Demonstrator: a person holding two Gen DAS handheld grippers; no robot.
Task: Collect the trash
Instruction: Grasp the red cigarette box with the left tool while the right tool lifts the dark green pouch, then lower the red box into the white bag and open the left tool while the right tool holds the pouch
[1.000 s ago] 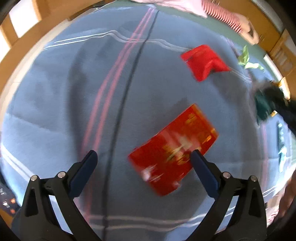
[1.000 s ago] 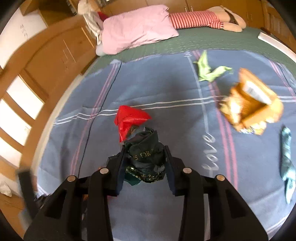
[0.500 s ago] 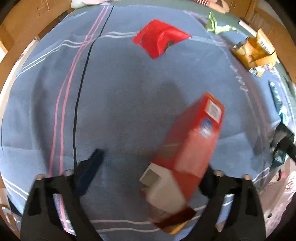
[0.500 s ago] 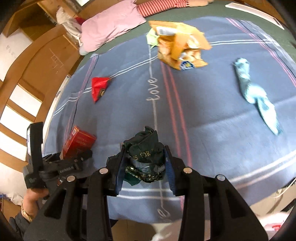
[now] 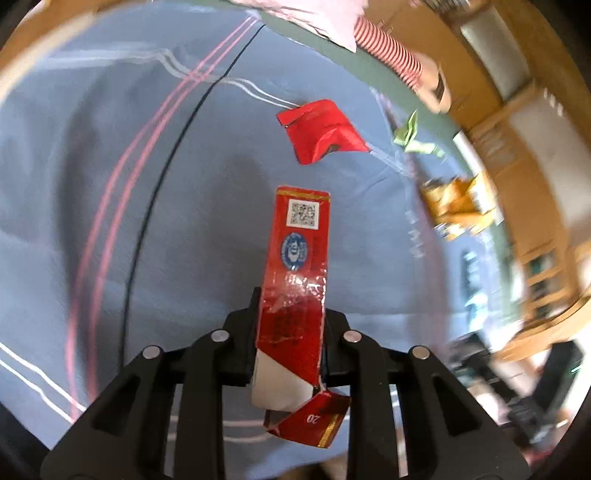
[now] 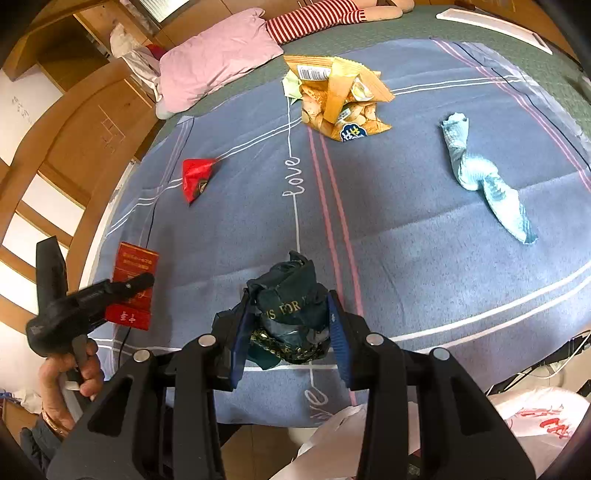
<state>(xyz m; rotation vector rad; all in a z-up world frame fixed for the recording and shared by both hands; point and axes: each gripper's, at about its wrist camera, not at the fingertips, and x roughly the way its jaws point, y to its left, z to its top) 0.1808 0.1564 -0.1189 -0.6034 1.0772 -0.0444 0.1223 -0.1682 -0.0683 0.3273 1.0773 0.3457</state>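
Observation:
My left gripper (image 5: 290, 325) is shut on a flattened red carton (image 5: 295, 273) and holds it above the blue blanket (image 5: 110, 221); it also shows in the right wrist view (image 6: 135, 284) at the left. My right gripper (image 6: 290, 328) is shut on a crumpled dark green wrapper (image 6: 290, 314) above the blanket's near edge. On the blanket lie a red wrapper (image 5: 321, 129) (image 6: 197, 177), an orange chip bag (image 6: 340, 96) (image 5: 458, 206), a light green scrap (image 5: 410, 133) and a twisted light blue wrapper (image 6: 480, 173).
A white plastic bag (image 6: 535, 417) with red print sits on the floor below the bed's near edge. A pink pillow (image 6: 218, 62) and a striped stuffed toy (image 6: 321, 18) lie at the head of the bed. Wooden walls (image 6: 92, 122) stand on the left.
My left gripper has closed on the red carton and lifted it off the blanket. My right gripper has pulled back toward the near edge, still holding the dark green wrapper.

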